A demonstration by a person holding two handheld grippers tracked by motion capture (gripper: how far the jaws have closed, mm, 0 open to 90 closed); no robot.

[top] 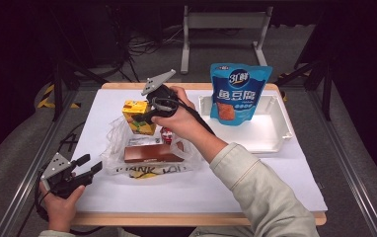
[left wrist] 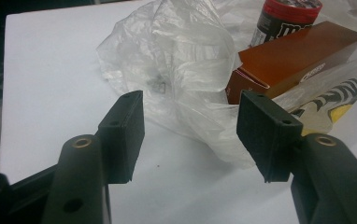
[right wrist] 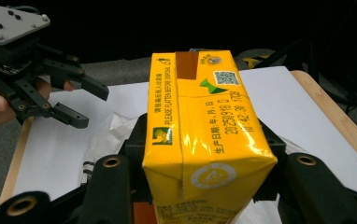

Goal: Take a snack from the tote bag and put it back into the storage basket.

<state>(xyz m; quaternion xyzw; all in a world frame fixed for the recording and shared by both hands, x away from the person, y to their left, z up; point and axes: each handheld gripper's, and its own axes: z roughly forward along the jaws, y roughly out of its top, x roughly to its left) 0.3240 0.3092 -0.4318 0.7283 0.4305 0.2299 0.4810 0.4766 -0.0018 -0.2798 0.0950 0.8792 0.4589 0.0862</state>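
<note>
Presently the yellow drink carton (top: pixel 138 116) hangs above the plastic bag (top: pixel 115 143), clamped between the right gripper (top: pixel 149 114) fingers. Advise lifting straight up, clear of the film, before crossing to the white tray (top: pixel 275 129). Left gripper (top: pixel 89 165) rests nearby on the desk (top: pixel 201 187), fingers apart, empty.

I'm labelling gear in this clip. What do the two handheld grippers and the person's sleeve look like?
Both the left gripper and the right gripper are black, each topped by a grey three-cornered plate and trailing a black cable. Their jaws end in flat black pads. The sleeve is pale grey-green.
</note>
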